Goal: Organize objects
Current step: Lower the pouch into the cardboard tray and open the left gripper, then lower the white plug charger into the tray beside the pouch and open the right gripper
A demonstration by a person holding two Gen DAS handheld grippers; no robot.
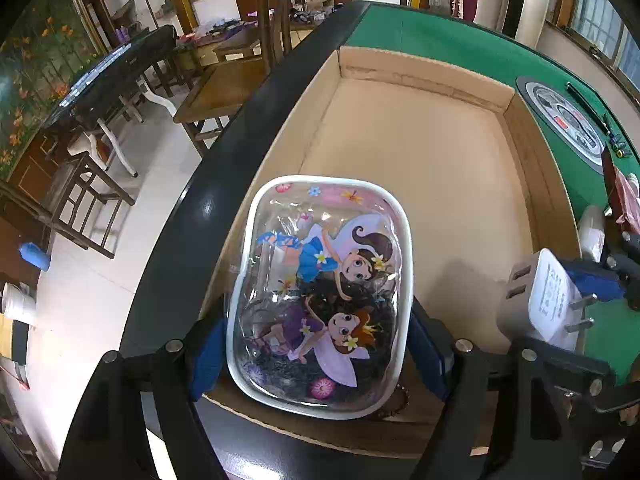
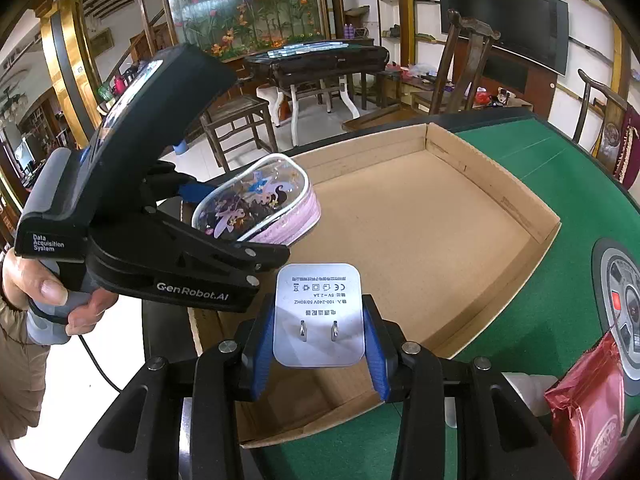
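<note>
"GenRobot.AI" is printed on the left gripper (image 2: pixel 224 200), by which a cartoon pouch (image 1: pixel 320 300) is gripped; the "100-240V" charger (image 2: pixel 319 316) is clamped by the right gripper (image 2: pixel 320 356).

clear cartoon-fairy pouch (image 1: pixel 320 300), white charger (image 2: pixel 319 316), green table (image 2: pixel 560 184).

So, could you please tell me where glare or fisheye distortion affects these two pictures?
Left wrist view: window glare streaks the clear plastic cartoon-printed pouch, and the black table edge bows strongly. Right wrist view: the white two-prong charger plug looks sharp, its label readable, while the shallow brown cardboard box curves toward the frame's rim.
</note>
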